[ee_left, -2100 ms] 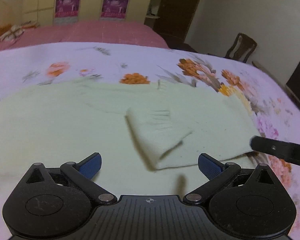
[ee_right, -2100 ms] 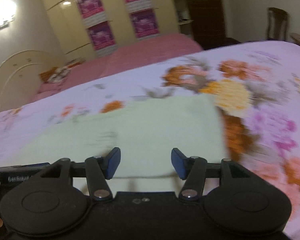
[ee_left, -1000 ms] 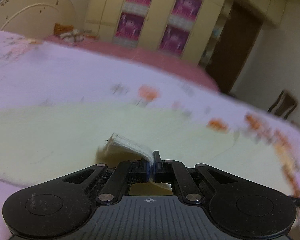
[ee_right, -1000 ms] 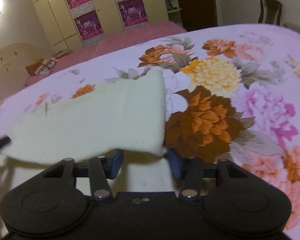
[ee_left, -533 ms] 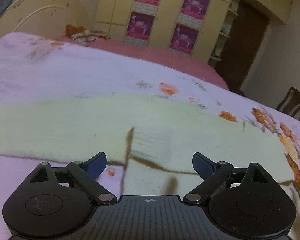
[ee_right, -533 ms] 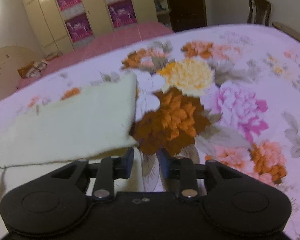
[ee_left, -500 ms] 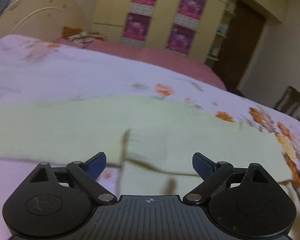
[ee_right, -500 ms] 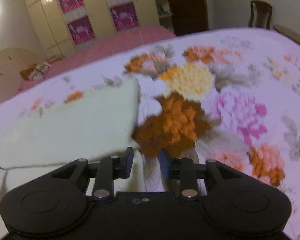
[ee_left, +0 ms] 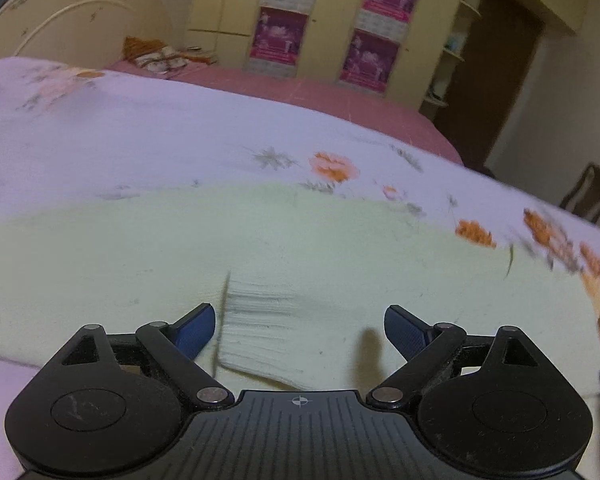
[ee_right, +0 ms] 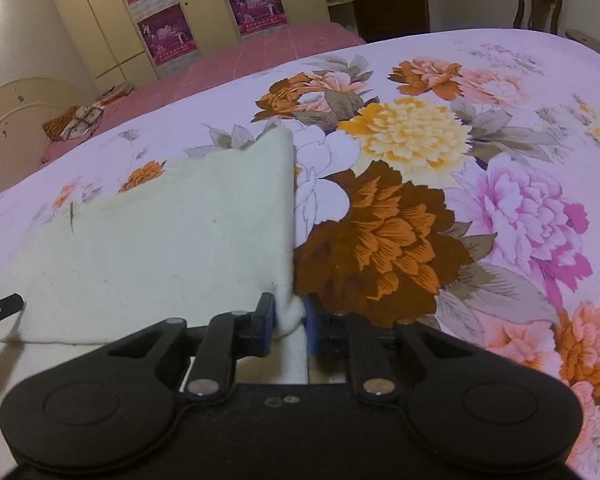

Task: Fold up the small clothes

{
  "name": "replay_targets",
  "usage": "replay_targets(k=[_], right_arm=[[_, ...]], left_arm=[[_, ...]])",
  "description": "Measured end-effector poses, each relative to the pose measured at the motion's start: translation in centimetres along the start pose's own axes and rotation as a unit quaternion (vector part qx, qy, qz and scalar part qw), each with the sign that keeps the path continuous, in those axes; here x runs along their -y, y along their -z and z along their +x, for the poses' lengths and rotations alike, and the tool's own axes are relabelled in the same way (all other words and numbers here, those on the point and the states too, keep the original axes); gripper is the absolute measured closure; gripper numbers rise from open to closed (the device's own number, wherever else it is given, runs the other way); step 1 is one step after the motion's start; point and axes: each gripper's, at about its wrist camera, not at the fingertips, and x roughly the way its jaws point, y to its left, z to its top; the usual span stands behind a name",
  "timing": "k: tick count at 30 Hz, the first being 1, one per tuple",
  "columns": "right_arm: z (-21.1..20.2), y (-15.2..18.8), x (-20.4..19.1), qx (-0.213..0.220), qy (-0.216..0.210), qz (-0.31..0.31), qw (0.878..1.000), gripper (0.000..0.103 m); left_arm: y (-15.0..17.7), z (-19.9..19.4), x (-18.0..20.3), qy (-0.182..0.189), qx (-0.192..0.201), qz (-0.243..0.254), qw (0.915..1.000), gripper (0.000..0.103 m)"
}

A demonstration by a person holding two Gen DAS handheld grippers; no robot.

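closing right claw [ee_right: 289,322] pinching fuzzy cream knit garment [ee_right: 160,240], left claw [ee_left: 299,330] spread

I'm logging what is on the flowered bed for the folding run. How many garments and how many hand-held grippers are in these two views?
Cream knit garment: 1
Hand-held grippers: 2, left hand-held gripper open over the cuff, right hand-held gripper closing on the garment's edge
Total: 3
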Motion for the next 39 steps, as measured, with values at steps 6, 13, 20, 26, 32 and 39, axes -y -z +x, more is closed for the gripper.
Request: replay_targets(k=[6, 13, 20, 26, 32, 39], right_arm=[[1.8, -3.7, 0.0, 0.032, -0.025, 0.031, 0.999, 0.041], [5.7, -5.1, -1.2, 0.027, 0.026, -0.006, 0.999, 0.076], [3.1, -4.8, -1.0, 0.054, 0.029, 0.017, 0.998, 0.063], [0.0, -2.4, -6.3, 0.062, -0.028, -0.048, 0.997, 0.054], [-0.3, 0.4, -12.5, 0.032, -0.089, -0.095, 0.991, 0.045], [0.2, 2.2, -18.2, 0.01, -0.122, -0.128, 0.984, 0.045]], left_arm=[[0.0, -0.3, 1.0, 0.019, 0.019, 0.026, 0.9993, 0.011], [0.2, 1.7, 0.2, -0.004, 0.003, 0.036, 0.9993, 0.011], [-0.3, -1.4, -3.1, 0.005, -0.017, -0.051, 0.9986, 0.011], [1.4, -5.7, -10.0, -0.038, -0.015, -0.135, 0.99, 0.011], [3.8, -11.0, -18.1, -0.086, 0.017, -0.251, 0.964, 0.02], [7.0, -13.1, -26.0, -0.078, 0.064, -0.39, 0.9152, 0.038]])
